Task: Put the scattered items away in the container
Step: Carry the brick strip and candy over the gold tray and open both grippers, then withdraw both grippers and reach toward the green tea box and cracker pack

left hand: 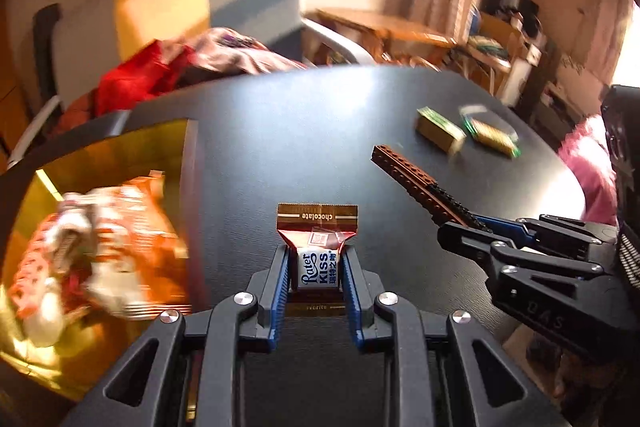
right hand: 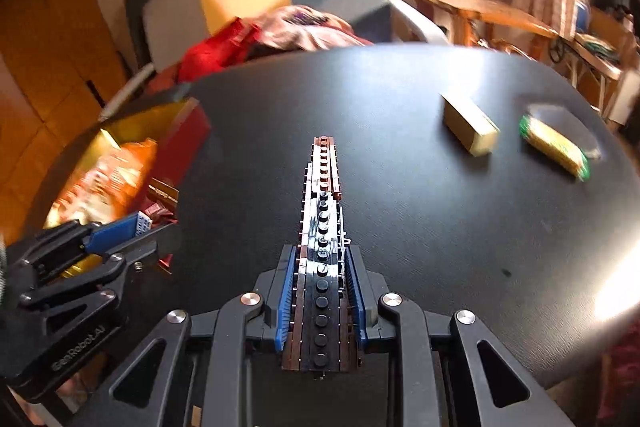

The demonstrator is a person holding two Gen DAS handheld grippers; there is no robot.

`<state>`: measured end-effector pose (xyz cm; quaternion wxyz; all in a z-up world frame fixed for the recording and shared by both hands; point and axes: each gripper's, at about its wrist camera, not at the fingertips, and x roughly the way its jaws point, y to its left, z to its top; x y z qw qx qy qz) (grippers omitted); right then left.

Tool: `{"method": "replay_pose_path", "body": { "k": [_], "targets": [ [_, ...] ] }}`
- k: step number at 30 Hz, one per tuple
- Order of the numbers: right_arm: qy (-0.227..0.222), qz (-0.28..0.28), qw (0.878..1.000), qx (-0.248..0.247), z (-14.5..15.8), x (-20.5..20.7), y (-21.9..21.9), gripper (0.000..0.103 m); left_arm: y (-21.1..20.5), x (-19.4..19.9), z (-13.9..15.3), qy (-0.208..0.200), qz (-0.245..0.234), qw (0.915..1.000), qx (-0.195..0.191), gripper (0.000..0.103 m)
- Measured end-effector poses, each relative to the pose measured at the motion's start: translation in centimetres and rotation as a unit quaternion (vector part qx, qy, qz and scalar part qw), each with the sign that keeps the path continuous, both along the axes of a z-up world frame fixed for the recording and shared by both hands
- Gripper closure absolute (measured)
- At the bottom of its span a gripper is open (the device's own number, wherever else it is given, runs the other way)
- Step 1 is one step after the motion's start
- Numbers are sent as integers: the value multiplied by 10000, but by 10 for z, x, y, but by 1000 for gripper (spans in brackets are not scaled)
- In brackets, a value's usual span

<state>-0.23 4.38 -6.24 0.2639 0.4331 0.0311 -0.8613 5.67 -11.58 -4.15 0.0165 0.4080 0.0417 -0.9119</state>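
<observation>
My left gripper (left hand: 316,267) is shut on a small "Rater KISS" chocolate candy (left hand: 318,251) above the black table, just right of the gold-lined box (left hand: 120,143). The box holds an orange snack bag (left hand: 104,247). My right gripper (right hand: 320,283) is shut on a long brown and black brick strip (right hand: 324,211) that points forward over the table; it also shows in the left wrist view (left hand: 416,183). A gold box (right hand: 472,127) and a gold-green packet (right hand: 556,147) lie on the table at the far right.
The round black table (right hand: 400,87) ends close behind the items. A chair with red and pink cloth (right hand: 280,35) stands behind the table. A wooden desk with clutter (right hand: 500,15) stands at the back right. The left gripper appears in the right wrist view (right hand: 116,231) next to the box.
</observation>
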Motion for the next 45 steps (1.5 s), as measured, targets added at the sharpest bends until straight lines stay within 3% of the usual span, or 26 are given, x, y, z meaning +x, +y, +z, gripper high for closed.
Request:
{"method": "replay_pose_path", "body": {
  "k": [6,14,23,28,37,43,45],
  "targets": [
    [156,762,9965,-294,32,12,-61,79,-69,25,17,252,888,9957,86,78],
    [49,1684,9843,-535,47,24,-167,79,-171,56,14,214,1999,9796,57,78],
    [-337,2123,9752,-527,33,19,-243,78,-212,47,2,106,2261,9740,137,77],
    [-520,2110,9739,-649,28,17,-239,75,-210,46,-4,40,2192,9752,311,65],
    [-546,1852,9785,-721,23,19,-210,75,-193,58,1,134,2274,9733,280,64],
    [-517,1301,9865,-852,19,12,-157,75,-155,57,19,332,1892,9812,180,63],
    [-527,966,9899,-890,15,4,-127,70,-137,51,23,346,1646,9855,209,63]
  ]
}}
